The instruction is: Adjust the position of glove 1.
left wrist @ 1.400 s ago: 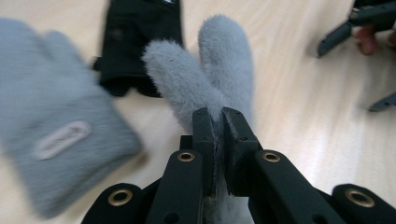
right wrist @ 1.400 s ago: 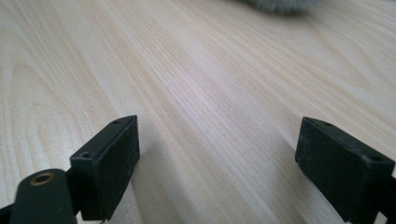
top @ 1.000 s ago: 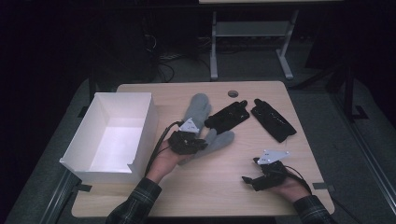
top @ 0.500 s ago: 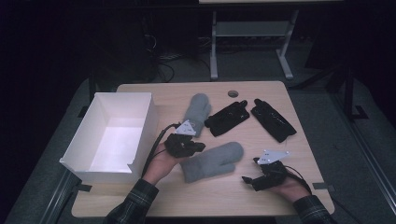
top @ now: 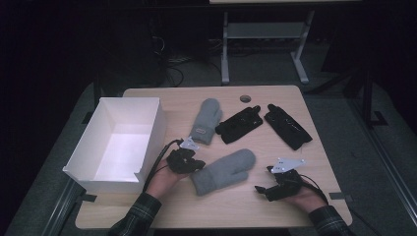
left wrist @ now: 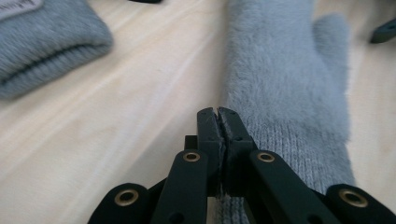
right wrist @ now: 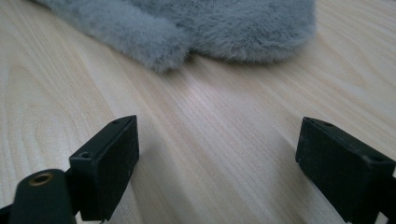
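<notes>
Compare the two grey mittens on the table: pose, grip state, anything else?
The near grey mitten lies slantwise, cuff toward the left gripper, whose shut jaws pinch the cuff edge; the far grey mitten lies nearly straight away from the person, untouched. The far one shows a small label at its cuff; the near one shows none. Both are fuzzy grey with ribbed cuffs, flat on the table.

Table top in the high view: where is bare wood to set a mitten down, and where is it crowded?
Bare wood runs along the table near edge between the two hands, and between the near mitten and the right claw. The white box floor is also free. The far middle is crowded: far mitten and two black gloves.
</notes>
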Demonstrator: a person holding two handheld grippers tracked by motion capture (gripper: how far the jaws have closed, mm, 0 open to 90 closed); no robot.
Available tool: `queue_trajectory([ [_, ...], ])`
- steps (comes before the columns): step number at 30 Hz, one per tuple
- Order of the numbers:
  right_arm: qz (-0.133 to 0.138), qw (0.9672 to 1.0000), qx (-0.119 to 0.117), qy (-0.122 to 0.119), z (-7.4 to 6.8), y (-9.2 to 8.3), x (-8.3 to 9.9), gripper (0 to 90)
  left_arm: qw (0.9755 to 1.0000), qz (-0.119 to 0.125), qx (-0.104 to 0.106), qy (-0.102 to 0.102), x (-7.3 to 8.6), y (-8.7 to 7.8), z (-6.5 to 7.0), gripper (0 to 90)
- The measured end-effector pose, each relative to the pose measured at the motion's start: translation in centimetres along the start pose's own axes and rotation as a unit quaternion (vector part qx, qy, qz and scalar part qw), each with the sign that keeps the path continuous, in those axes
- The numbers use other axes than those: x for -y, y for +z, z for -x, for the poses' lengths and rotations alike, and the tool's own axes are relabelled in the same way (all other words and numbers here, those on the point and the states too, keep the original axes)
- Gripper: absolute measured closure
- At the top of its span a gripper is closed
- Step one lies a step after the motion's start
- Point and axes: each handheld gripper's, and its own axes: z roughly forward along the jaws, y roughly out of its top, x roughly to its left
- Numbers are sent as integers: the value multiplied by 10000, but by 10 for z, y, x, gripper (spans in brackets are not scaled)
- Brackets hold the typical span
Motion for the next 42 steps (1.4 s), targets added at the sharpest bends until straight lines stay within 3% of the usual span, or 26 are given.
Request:
queue_trajectory([
  [12, 1, 10000, -1, -1, 0, 0, 0, 133, 9997, -49, 225, 126, 8, 0, 30, 850],
  [13, 1, 10000, -1, -1, 0, 0, 0, 133, 9996, -91, 165, 229, 9, 0, 29, 819],
  [18, 1, 10000, -2, -3, 0, 0, 0, 132, 9998, -127, -15, 121, 8, 1, 25, 669],
  [19, 1, 10000, -2, -3, 0, 0, 0, 132, 9999, -108, -92, 89, 8, 1, 24, 669],
  [24, 0, 10000, -3, -4, 0, 0, 0, 132, 9991, 119, -393, -89, 0, -2, 13, 480],
  [26, 2, 10000, -3, -3, 0, 0, 0, 132, 9988, 126, -456, -124, -1, -2, 10, 474],
  [28, -3, 10000, 2, -7, 0, 0, 0, 131, 9984, 161, -518, -163, -7, -3, 4, 509],
  [29, -3, 10000, 8, 1, 0, 0, 0, 131, 9976, 229, -573, -312, -13, -4, -3, 615],
  [30, -1, 10000, 8, 1, 0, 0, 0, 131, 9967, 286, -635, -415, -17, -4, -8, 650],
  [31, -1, 10000, 8, 1, 0, 0, 0, 131, 9967, 286, -635, -415, -17, -4, -8, 740],
  [32, -1, 10000, 9, 1, 0, 0, 0, 131, 9961, 317, -662, -499, -20, -5, -12, 740],
  [33, -1, 10000, 10, 0, 0, 0, 0, 131, 9955, 345, -709, -526, -24, -5, -16, 858],
  [35, -1, 10000, 9, 3, 0, 0, 0, 131, 9936, 345, -967, -472, -35, -2, -29, 897],
  [42, 0, 10000, 8, 1, 0, 1, 0, 131, 9896, 472, -1227, -579, -57, 10, -54, 897],
])
